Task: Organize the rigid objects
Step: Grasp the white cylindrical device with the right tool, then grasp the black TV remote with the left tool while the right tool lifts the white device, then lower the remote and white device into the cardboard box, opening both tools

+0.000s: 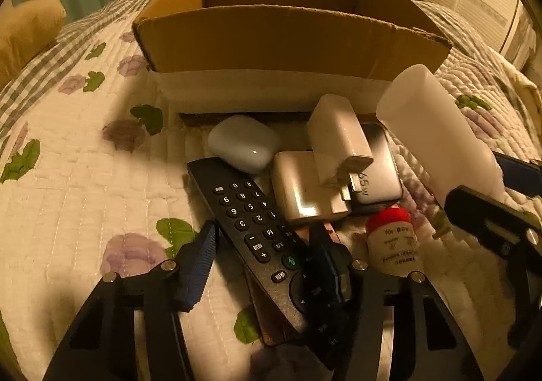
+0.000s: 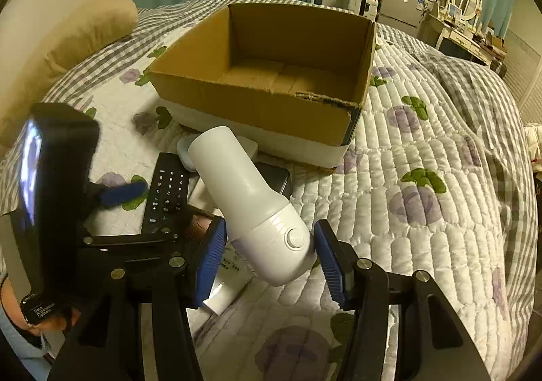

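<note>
Left wrist view: the left gripper [image 1: 264, 259], fingers apart, is straddling the black remote [image 1: 252, 228]; cardboard box [image 1: 288, 39] at twelve o'clock.

Right wrist view: the right gripper [image 2: 271, 259] is clamping the white cylinder [image 2: 250, 208], likely for boxing.

The black remote [image 1: 257, 228] carries white digits 0 to 9 on its keypad, read upside down from the left wrist view, plus "#", "M", "+" and "−" keys. The grey power bank [image 1: 379, 171] to its right shows "65W" along its near edge. The small red-capped bottle [image 1: 393, 242] has a printed label, too blurred to read. A tag on the left tool [image 2: 40, 310] reads "Data Acquisition System".
</note>
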A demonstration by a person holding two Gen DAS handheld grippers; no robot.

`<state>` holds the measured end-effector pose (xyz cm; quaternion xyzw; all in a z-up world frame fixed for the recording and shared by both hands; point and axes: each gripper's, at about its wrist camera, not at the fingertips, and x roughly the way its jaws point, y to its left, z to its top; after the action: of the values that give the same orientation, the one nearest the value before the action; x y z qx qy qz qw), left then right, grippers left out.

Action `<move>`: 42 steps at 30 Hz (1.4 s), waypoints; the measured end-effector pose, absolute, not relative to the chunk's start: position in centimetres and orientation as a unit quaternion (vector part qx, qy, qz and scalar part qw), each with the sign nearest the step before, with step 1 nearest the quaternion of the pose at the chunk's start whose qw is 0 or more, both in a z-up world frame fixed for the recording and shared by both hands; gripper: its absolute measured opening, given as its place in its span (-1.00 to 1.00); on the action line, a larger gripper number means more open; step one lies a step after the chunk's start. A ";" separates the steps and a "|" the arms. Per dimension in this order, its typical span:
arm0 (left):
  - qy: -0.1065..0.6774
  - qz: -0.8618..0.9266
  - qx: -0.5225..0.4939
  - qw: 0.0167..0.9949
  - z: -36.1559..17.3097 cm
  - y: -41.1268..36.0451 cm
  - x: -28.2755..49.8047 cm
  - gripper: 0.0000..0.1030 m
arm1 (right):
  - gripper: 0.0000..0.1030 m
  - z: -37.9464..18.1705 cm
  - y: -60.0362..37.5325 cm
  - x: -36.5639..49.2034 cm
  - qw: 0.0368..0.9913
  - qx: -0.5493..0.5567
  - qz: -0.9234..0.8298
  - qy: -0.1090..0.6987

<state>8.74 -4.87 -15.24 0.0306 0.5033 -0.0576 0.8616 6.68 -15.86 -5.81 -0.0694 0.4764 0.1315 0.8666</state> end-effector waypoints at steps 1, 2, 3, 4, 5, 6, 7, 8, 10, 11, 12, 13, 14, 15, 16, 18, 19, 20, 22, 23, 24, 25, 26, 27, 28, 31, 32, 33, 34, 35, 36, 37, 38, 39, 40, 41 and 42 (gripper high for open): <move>0.500 -0.058 0.034 0.863 -15.1 -4.8 8.7 -0.08 | 0.03 -5.8 -15.9 6.6 0.867 -0.069 0.132 0.476; 0.492 -0.057 0.032 0.868 -14.7 -4.5 8.6 -0.16 | 0.03 -5.8 -15.9 6.6 0.868 -0.069 0.132 0.474; 0.492 -0.058 0.029 0.868 -14.4 -4.2 8.5 -0.19 | 0.03 -5.8 -15.9 6.6 0.869 -0.070 0.131 0.472; 0.490 -0.058 0.028 0.869 -14.1 -3.9 8.3 -0.27 | 0.03 -5.7 -15.8 6.5 0.870 -0.071 0.131 0.470; 0.485 -0.055 0.030 0.872 -13.7 -3.6 8.1 -0.42 | 0.03 -5.6 -15.8 6.4 0.871 -0.072 0.130 0.469; 0.478 -0.049 0.033 0.876 -13.2 -3.4 7.8 -0.51 | 0.03 -5.5 -15.7 6.4 0.871 -0.074 0.130 0.467; 0.474 -0.047 0.035 0.879 -12.7 -3.0 7.6 -0.59 | 0.03 -5.5 -15.6 6.4 0.872 -0.076 0.130 0.466; 0.471 -0.054 0.030 0.880 -12.2 -2.7 7.5 -0.60 | 0.03 -5.3 -15.6 6.3 0.872 -0.077 0.131 0.465; 0.463 -0.060 0.023 0.884 -11.3 -2.0 7.2 -0.60 | 0.03 -5.0 -15.4 6.2 0.874 -0.079 0.131 0.462; 0.457 -0.059 0.030 0.887 -10.9 -2.0 6.9 -0.60 | 0.03 -4.9 -15.3 6.2 0.874 -0.080 0.131 0.461; 0.450 -0.059 0.036 0.890 -10.5 -1.8 7.0 -0.60 | 0.03 -4.7 -15.2 6.2 0.875 -0.081 0.131 0.460; 0.445 -0.059 0.039 0.893 -10.1 -1.8 6.8 -0.60 | 0.03 -4.6 -15.2 6.2 0.875 -0.082 0.131 0.459; 0.443 -0.063 0.039 0.894 -9.8 -1.9 6.9 -0.60 | 0.03 -4.4 -15.1 6.2 0.876 -0.083 0.130 0.458; 0.442 -0.065 0.039 0.894 -9.5 -1.9 6.9 -0.60 | 0.03 -4.3 -15.0 6.2 0.876 -0.085 0.129 0.456; 0.441 -0.063 0.039 0.895 -9.2 -1.9 6.9 -0.60 | 0.03 -4.1 -14.9 6.2 0.877 -0.086 0.129 0.455; 0.431 -0.064 0.040 0.899 -8.3 -2.0 6.7 -0.60 | 0.03 -3.5 -14.9 6.3 0.878 -0.087 0.130 0.452; 0.425 -0.065 0.038 0.902 -7.6 -2.0 6.5 -0.60 | 0.03 -3.0 -14.9 6.3 0.881 -0.086 0.129 0.447; 0.417 -0.065 0.036 0.906 -6.8 -1.8 6.6 -0.60 | 0.03 -2.6 -15.0 6.5 0.882 -0.086 0.129 0.444; 0.402 -0.068 0.036 0.912 -5.3 -1.9 6.9 -0.60 | 0.03 -1.0 -15.0 7.1 0.889 -0.085 0.129 0.432; 0.392 -0.069 0.037 0.916 -4.2 -2.0 7.2 -0.60 | 0.03 -0.3 -15.0 7.4 0.892 -0.085 0.129 0.425; 0.384 -0.072 0.038 0.920 -3.3 -2.1 7.5 -0.60 | 0.03 0.8 -14.9 8.0 0.897 -0.088 0.128 0.414; 0.375 -0.074 0.039 0.923 -2.3 -2.2 8.0 -0.60 | 0.03 1.9 -14.9 8.5 0.901 -0.090 0.127 0.404; 0.365 -0.076 0.039 0.927 -1.3 -2.4 8.7 -0.60 | 0.03 2.6 -14.8 8.9 0.904 -0.091 0.127 0.397; 0.355 -0.076 0.039 0.931 -0.3 -2.6 9.4 -0.60 | 0.03 3.6 -14.6 9.7 0.907 -0.092 0.127 0.390; 0.347 -0.074 0.040 0.934 0.5 -2.7 10.1 -0.60 | 0.03 4.6 -14.4 10.6 0.910 -0.093 0.126 0.383; 0.331 -0.060 0.047 0.940 2.3 -3.2 13.4 -0.60 | 0.03 6.6 -14.1 13.6 0.917 -0.096 0.117 0.370; 0.333 -0.055 0.044 0.940 2.5 -3.3 14.9 -0.60 | 0.03 6.9 -14.1 14.4 0.917 -0.097 0.113 0.370; 0.336 -0.049 0.042 0.940 2.5 -3.4 16.1 -0.60 | 0.03 7.1 -14.1 15.5 0.918 -0.098 0.105 0.369; 0.339 -0.047 0.041 0.939 2.3 -3.6 17.6 -0.60 | 0.03 7.1 -14.1 16.6 0.918 -0.100 0.098 0.370; 0.340 -0.046 0.042 0.938 2.1 -3.7 18.5 -0.60 | 0.03 7.0 -14.2 17.4 0.918 -0.099 0.093 0.373; 0.342 -0.045 0.047 0.937 1.6 -3.9 19.4 -0.60 | 0.03 6.8 -14.4 18.3 0.917 -0.097 0.089 0.377; 0.345 -0.048 0.054 0.936 1.1 -4.2 20.2 -0.60 | 0.03 6.4 -14.5 19.3 0.914 -0.093 0.086 0.385; 0.347 -0.048 0.057 0.935 0.5 -4.4 20.9 -0.60 | 0.03 5.9 -14.8 20.1 0.911 -0.088 0.083 0.393; 0.352 -0.050 0.058 0.933 -0.3 -4.5 21.5 -0.60 | 0.03 5.3 -14.9 20.8 0.908 -0.081 0.082 0.402; 0.360 -0.054 0.056 0.930 -1.1 -4.5 22.2 -0.60 | 0.03 4.5 -15.1 21.6 0.905 -0.075 0.079 0.412; 0.365 -0.054 0.052 0.928 -1.8 -4.6 22.5 -0.60 | 0.03 3.9 -15.4 21.8 0.903 -0.074 0.076 0.416; 0.371 -0.055 0.050 0.926 -2.4 -4.6 22.9 -0.60 | 0.03 3.2 -15.5 22.3 0.900 -0.075 0.074 0.423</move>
<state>22.88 -4.57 -2.43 0.0501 0.3711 -0.0546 0.9256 22.25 -15.49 3.20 -0.0748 0.4228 0.0736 0.9001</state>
